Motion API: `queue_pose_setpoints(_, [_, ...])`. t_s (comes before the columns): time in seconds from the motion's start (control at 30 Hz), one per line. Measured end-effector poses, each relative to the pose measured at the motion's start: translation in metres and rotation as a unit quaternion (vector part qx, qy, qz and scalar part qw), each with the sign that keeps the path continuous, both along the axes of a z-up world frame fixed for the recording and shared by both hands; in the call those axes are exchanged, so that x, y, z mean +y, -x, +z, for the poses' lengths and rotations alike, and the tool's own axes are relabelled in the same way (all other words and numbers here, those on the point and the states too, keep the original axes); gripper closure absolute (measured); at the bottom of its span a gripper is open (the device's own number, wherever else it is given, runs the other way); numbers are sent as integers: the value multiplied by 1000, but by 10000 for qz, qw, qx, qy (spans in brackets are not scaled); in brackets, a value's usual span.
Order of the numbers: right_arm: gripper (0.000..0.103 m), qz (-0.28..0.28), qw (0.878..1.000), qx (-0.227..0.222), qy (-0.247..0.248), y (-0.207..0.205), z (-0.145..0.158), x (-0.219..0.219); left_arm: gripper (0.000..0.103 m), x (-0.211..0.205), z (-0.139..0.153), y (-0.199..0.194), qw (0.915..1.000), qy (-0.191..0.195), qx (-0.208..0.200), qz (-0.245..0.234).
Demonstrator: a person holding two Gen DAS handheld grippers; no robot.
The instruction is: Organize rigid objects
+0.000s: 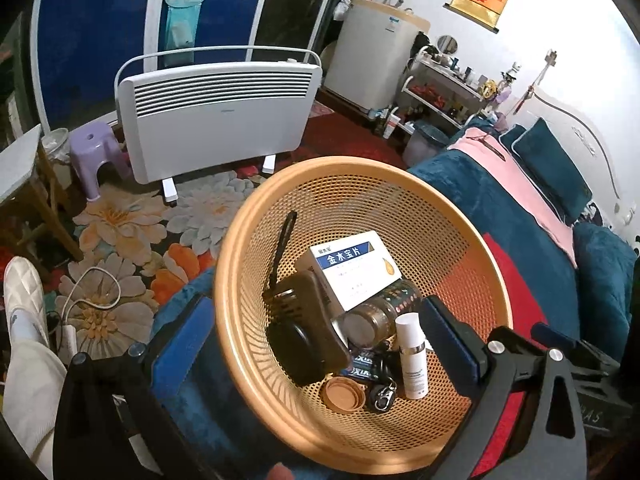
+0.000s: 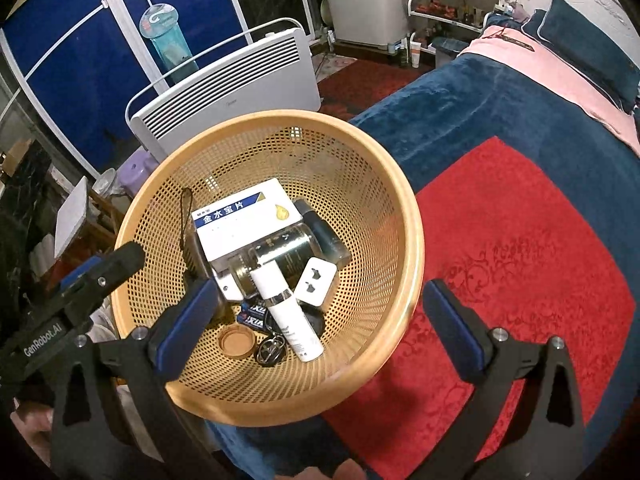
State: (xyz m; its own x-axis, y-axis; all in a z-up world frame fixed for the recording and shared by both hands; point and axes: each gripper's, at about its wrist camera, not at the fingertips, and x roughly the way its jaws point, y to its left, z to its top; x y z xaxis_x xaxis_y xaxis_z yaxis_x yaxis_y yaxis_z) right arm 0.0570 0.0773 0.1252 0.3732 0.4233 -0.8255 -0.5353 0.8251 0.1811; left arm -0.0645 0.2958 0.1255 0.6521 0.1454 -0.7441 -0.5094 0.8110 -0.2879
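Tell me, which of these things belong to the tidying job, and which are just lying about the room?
Part of the job: basket, medicine box, white bottle, jar, batteries, plug adapter, round lid.

Just lying about: heater, purple stool, washing machine, bed.

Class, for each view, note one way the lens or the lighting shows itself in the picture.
Left wrist view: the fisheye bows the heater and leaves dark corners; daylight brightens the wall top right. Right wrist view: the basket rim bulges, straight cabinet frames curve, and the red cloth looks saturated under bright light.
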Motion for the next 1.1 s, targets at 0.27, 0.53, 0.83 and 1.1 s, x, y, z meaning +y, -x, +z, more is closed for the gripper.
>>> queue_pose_setpoints(0.27, [0,-33,10000,-52,73,7,-2,-3,1,-3,4,3,9999,130,-98,52])
queue_pose_setpoints(0.53, [0,-25,9999,-101,50,11,-1,-7,1,-3,10,14,9985,-152,-47,520])
queue_pose_setpoints(0.83, [0,1,9999,-126,11,17,-2,-16,1,-17,5,10,9994,-139,72,299])
queue_pose_setpoints(1.1, [0,-45,9999,-156,21,25,-6,-27,1,-33,3,5,9993,-335,173,47])
